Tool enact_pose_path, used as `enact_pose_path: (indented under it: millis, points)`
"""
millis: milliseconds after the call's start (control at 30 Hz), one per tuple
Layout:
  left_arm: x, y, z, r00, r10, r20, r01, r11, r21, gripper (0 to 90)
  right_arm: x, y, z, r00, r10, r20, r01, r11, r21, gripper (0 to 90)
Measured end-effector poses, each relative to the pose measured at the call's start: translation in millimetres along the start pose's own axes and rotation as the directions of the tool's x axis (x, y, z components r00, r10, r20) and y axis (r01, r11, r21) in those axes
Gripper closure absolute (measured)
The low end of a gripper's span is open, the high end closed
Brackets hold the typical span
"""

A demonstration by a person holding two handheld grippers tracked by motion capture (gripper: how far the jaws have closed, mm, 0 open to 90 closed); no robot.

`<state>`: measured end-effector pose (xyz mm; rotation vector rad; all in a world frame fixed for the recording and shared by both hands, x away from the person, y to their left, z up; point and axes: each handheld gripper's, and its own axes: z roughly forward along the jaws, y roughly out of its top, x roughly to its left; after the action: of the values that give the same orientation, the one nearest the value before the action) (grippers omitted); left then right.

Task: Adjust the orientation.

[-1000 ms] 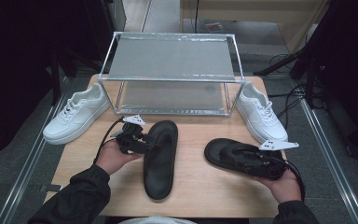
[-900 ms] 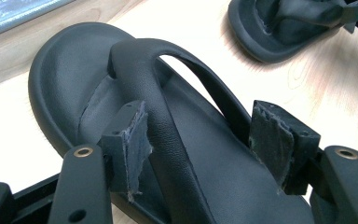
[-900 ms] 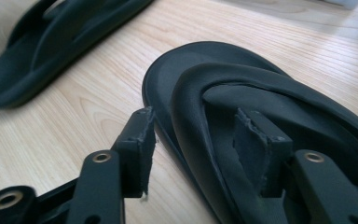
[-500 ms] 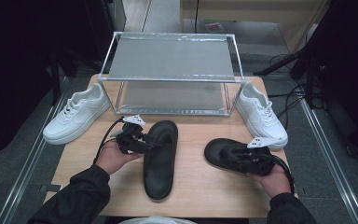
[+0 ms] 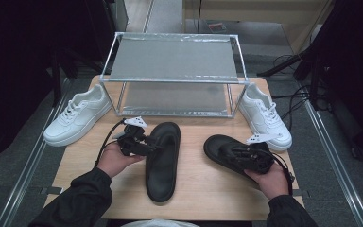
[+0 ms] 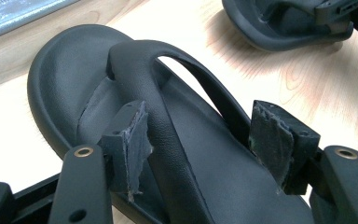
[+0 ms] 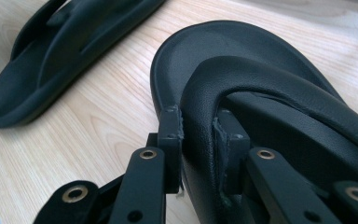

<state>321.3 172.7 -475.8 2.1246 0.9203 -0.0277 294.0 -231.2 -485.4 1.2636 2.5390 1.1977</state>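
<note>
Two black thong sandals lie on the wooden table. The left sandal points away from me. My left gripper stands open astride its strap, and the right pad is clear of the strap. The right sandal lies at an angle. Its strap sits between the jaws of my right gripper, which have just been closing and now pinch it.
A metal-framed two-level rack stands at the back of the table. One white sneaker lies to its left and another white sneaker to its right. Bare wood shows between the sandals and along the near edge.
My right hand has slid left along the right sandal, and its jaws have come together on the strap. The left hand and left sandal have stayed put.
</note>
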Motion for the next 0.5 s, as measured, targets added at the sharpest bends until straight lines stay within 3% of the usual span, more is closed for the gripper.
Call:
enact_pose_path:
  millis: [167, 500]
  points:
    - [0.3, -3.5, -4.5, 1.0000, -0.002, 0.000, 0.002, 0.9998, -0.018, 37.3, 10.0, 13.7, 1.9, 0.9991, -0.013, 0.039, 0.013, 1.000, 0.010, 76.9]
    - [1.6, -13.5, -15.5, 0.9997, -0.012, -0.024, 0.011, 0.9988, -0.048, 37.1, 18.9, 36.7, 16.6, 0.9997, 0.017, 0.017, -0.017, 1.000, -0.010, 77.0]
